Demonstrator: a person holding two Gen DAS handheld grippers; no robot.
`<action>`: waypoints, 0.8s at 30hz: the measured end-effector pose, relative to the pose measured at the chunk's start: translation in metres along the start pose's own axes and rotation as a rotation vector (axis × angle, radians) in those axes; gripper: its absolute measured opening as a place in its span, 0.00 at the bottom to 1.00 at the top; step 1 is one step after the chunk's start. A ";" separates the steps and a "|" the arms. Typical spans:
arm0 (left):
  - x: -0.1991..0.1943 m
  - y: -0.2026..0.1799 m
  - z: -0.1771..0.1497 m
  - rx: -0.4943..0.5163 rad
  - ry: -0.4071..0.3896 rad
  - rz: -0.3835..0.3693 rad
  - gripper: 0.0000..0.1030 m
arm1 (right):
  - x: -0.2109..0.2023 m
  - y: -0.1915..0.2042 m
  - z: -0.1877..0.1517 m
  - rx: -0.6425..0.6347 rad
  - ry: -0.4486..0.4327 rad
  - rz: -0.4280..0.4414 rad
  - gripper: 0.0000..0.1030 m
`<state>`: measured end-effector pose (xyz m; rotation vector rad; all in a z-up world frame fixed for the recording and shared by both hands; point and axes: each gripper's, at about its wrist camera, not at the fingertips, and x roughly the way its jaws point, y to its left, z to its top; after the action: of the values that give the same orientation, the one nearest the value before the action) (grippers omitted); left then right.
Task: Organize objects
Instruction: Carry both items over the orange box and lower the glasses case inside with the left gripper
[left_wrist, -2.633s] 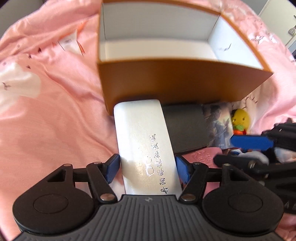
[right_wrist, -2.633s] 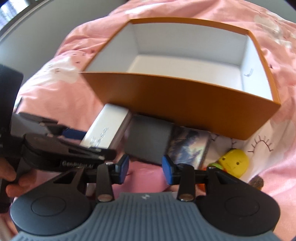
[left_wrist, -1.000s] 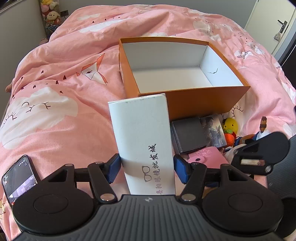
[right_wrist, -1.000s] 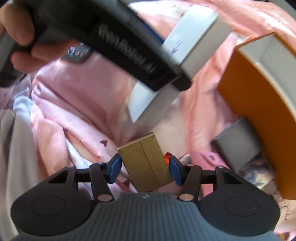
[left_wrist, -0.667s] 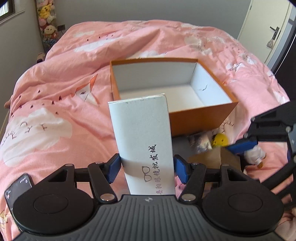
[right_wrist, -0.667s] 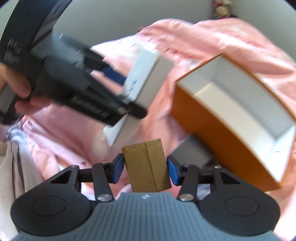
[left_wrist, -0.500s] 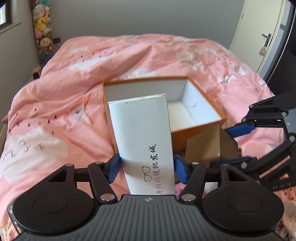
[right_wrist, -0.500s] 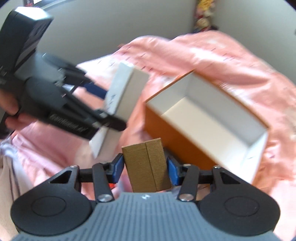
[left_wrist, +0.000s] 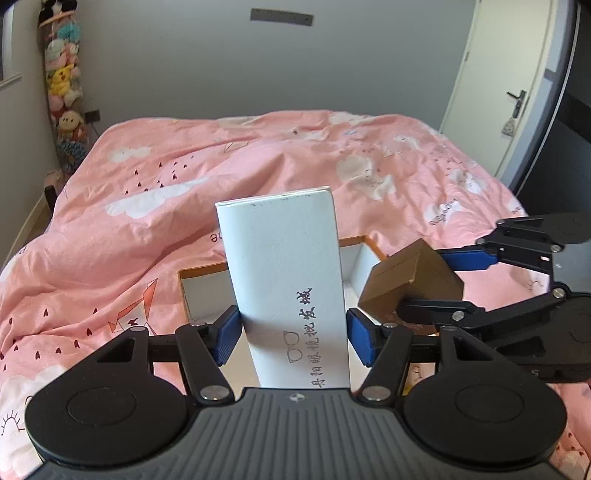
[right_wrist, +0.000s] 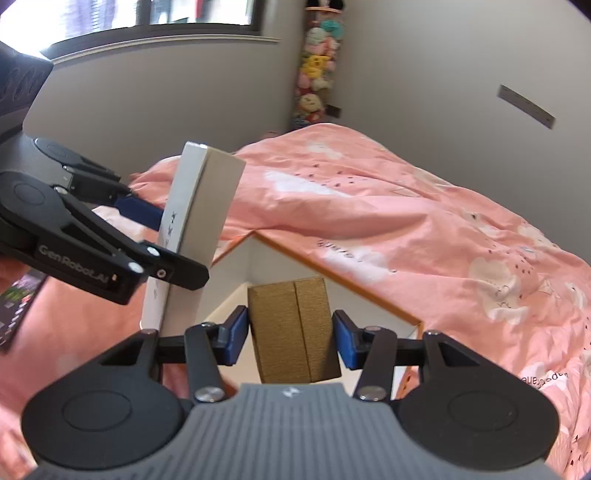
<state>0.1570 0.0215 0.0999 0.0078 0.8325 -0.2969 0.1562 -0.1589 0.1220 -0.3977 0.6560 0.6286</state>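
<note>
**Two boxes held over the carton, none yet inside**

A tall white cardboard box (left_wrist: 284, 280) is clamped in the left tongs (left_wrist: 293, 336) at frame centre, a small gold textured box (right_wrist: 293, 328) in the right tongs (right_wrist: 290, 336), both above the open orange carton (right_wrist: 332, 273) on the pink bed (left_wrist: 147, 192). Its visible white interior appears empty; both placements remain.

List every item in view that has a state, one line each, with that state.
white glasses box: lifted, clamped in the left gripper, above the orange box.
brown box: lifted, clamped in the right gripper.
orange box: open, no lid, resting on the pink duvet; the visible part of its inside is bare.
door: shut.
</note>
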 end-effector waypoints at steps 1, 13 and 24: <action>0.010 0.001 0.002 0.002 0.013 0.010 0.69 | 0.008 -0.003 0.001 0.012 0.004 -0.009 0.50; 0.132 0.009 -0.022 0.038 0.330 0.050 0.69 | 0.100 -0.038 -0.036 0.147 0.173 0.031 0.50; 0.194 0.000 -0.043 0.135 0.524 0.149 0.69 | 0.152 -0.070 -0.050 0.299 0.264 0.108 0.50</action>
<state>0.2486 -0.0226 -0.0707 0.2830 1.3227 -0.2107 0.2736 -0.1750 -0.0062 -0.1671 1.0139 0.5743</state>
